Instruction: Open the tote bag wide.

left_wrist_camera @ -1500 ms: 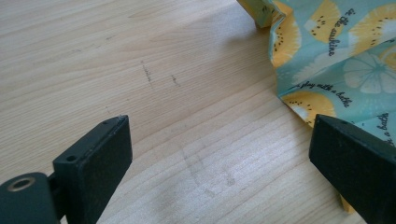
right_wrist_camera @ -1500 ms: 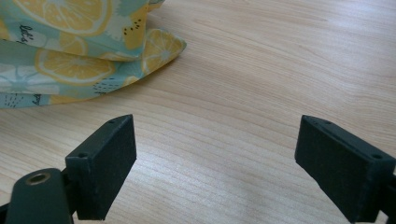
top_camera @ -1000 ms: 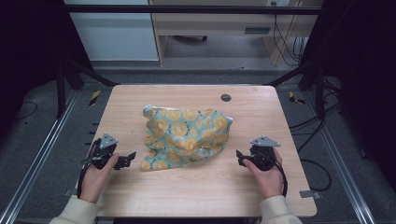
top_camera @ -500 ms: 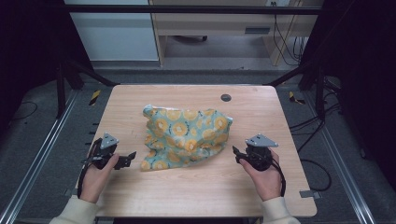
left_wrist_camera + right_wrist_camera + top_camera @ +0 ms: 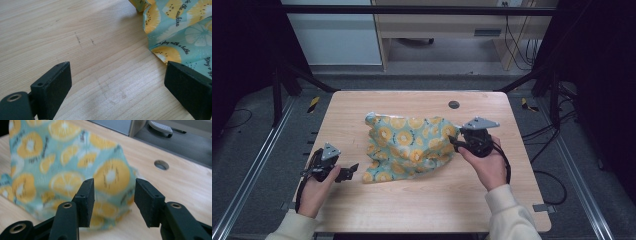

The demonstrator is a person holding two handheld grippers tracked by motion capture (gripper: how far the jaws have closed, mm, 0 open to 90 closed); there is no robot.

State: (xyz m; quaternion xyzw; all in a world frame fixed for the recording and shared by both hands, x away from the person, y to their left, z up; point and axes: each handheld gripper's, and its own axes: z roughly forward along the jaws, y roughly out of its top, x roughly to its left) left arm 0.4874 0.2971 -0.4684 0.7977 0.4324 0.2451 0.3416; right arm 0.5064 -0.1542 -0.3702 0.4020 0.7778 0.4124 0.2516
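A crumpled teal cloth (image 5: 409,147) printed with orange slices lies near the middle of the wooden table (image 5: 377,200), bunched and partly raised on its right side. A round hole (image 5: 454,104) sits in the table top near the far edge, well apart from the cloth.

The right gripper (image 5: 454,143), held in the person's right hand (image 5: 489,167), is at the cloth's right edge. In the right gripper view its jaws stand apart, one on each side of a raised fold of the cloth (image 5: 75,170); whether the pads touch the fabric cannot be told.

The left gripper (image 5: 349,171), held in the left hand (image 5: 314,192), rests low over the table toward the near left corner, just beside the cloth's near left corner. In the left gripper view its jaws stand wide apart over bare wood (image 5: 100,62), with the cloth's hem (image 5: 175,32) just beside the jaw on the right of that view. Nothing is between them.
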